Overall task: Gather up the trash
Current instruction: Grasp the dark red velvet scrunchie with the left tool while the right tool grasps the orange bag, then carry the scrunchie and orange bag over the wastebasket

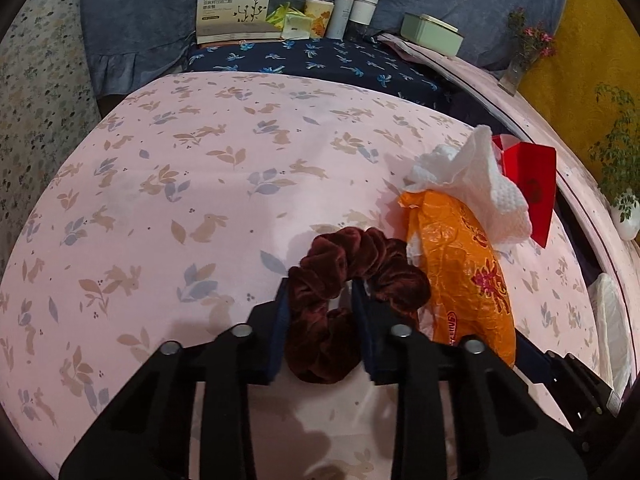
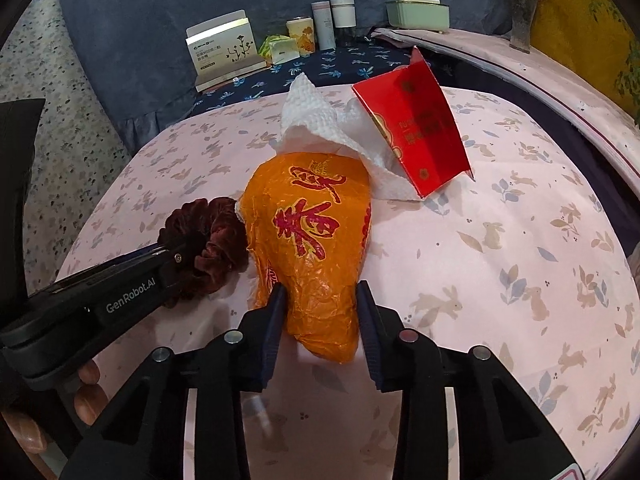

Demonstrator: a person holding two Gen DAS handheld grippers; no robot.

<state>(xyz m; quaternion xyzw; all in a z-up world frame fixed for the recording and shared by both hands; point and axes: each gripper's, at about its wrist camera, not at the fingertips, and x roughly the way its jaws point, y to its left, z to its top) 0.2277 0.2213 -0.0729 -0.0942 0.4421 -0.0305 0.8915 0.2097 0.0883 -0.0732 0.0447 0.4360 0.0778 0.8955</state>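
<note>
Left tongs [image 1: 320, 292] marked GenRobot.AI clasping scrunchie [image 1: 352, 276], right tongs [image 2: 322, 292] gripping orange bag [image 2: 312, 240]

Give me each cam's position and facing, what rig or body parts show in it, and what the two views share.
Left wrist: on the left gripper, low over the pink sheet, facing the shelf; its fingers straddle the maroon scrunchie.
Right wrist: on the right gripper, same heading; fingers flank the orange bag; left gripper body and a person's fingertips show at left.
Shared: scrunchie, orange bag, white paper towel, red envelope.
</note>
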